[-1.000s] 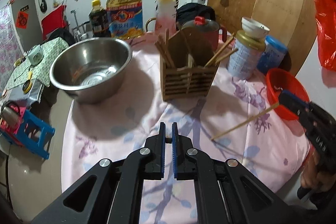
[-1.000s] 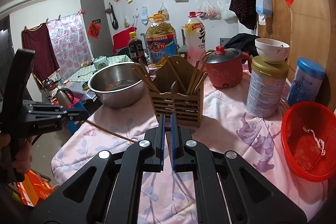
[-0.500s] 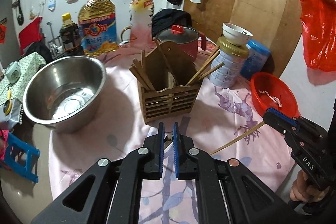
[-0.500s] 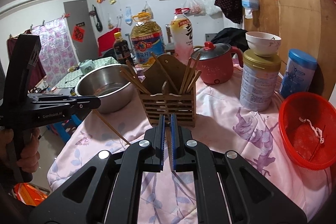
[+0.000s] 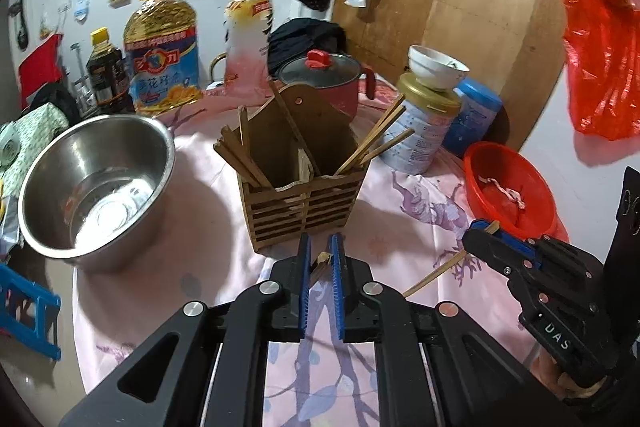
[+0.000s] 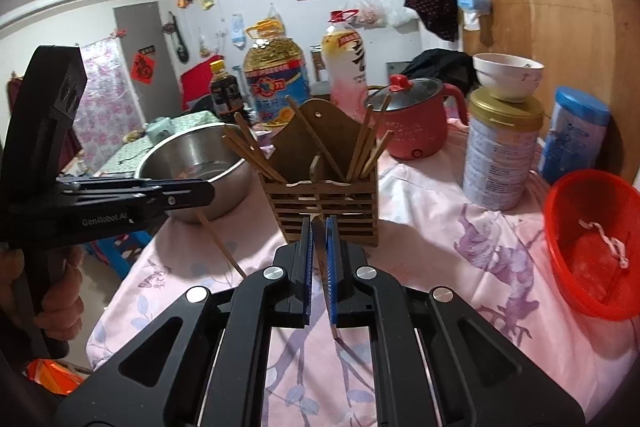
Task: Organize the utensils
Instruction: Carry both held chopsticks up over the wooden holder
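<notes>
1. While the jaws of the left gripper (image 5: 320, 243) had just been opening, we saw the end of a thin pale wooden chopstick (image 5: 322, 261) between its blue pads. A sliver of gap showed beside it, so we judged that grip slackened rather than clamped.
2. The right gripper (image 6: 318, 227) was clenched on a second slim wooden chopstick (image 6: 334, 323), pinched near one end, with the rest slanting down toward the pink flower-printed tablecloth (image 5: 400, 227).
3. Both grippers hovered just in front of the slatted brown wooden utensil holder (image 5: 304, 211), which stood upright on the cloth. Several chopsticks leaned in both its left and right compartments.
4. We judged the job well along. Most sticks were in the holder, we saw none lying loose on the cloth, and the two at the grippers remained to go in.
5. Farther out, the round stainless-steel bowl (image 5: 92, 187) and the red plastic mesh basket (image 5: 508, 187) showed no utensils.
6. Some things we could not settle:
   - whether the left stick's lower tip rested on the cloth or hung just above it;
   - how many sticks the holder held, because its slats and tall back board hid their lower parts;
   - what lay on the near cloth under the black gripper bodies;
   - the person's hand (image 6: 60, 291), which was cut off at the frame edge.
</notes>
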